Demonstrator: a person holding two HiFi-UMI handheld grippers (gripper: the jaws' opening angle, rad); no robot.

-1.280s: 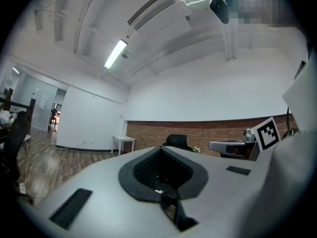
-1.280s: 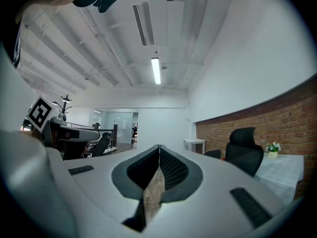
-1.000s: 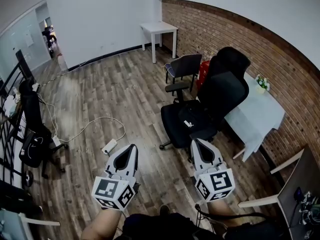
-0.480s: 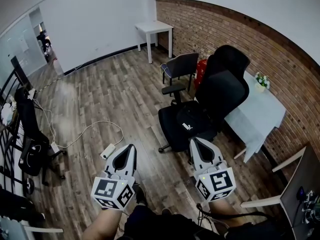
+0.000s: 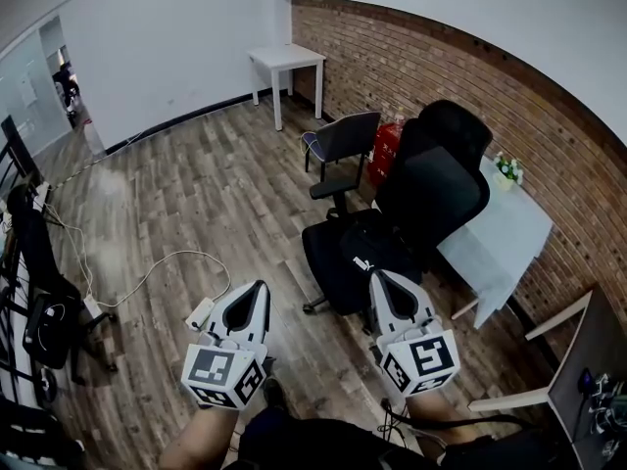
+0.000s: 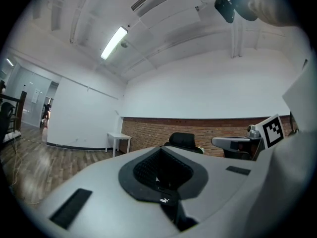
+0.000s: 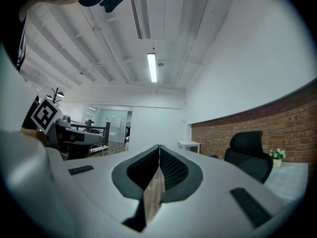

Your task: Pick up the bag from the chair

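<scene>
A black bag [image 5: 361,253] with a small white logo lies on the seat of a black office chair [image 5: 431,189] by the brick wall. My right gripper [image 5: 377,276] is shut and empty; in the head view its tip sits just short of the seat's near edge. Further left, my left gripper [image 5: 260,286] hangs shut and empty over the wood floor. In the left gripper view the shut left gripper [image 6: 160,149] points at the chair's headrest [image 6: 182,139]. In the right gripper view the shut right gripper [image 7: 159,148] has the chair [image 7: 248,155] to its right.
A smaller dark chair [image 5: 343,140] and a red item [image 5: 384,153] stand behind the office chair. A white table [image 5: 286,59] is at the far wall. A pale-clothed table [image 5: 495,233] with a small plant [image 5: 507,167] is at the right. A power strip [image 5: 200,312] with cable lies on the floor.
The view and both grippers have come closer to the office chair. The bag now sits nearer the right gripper's tip. Both grippers stay shut.
</scene>
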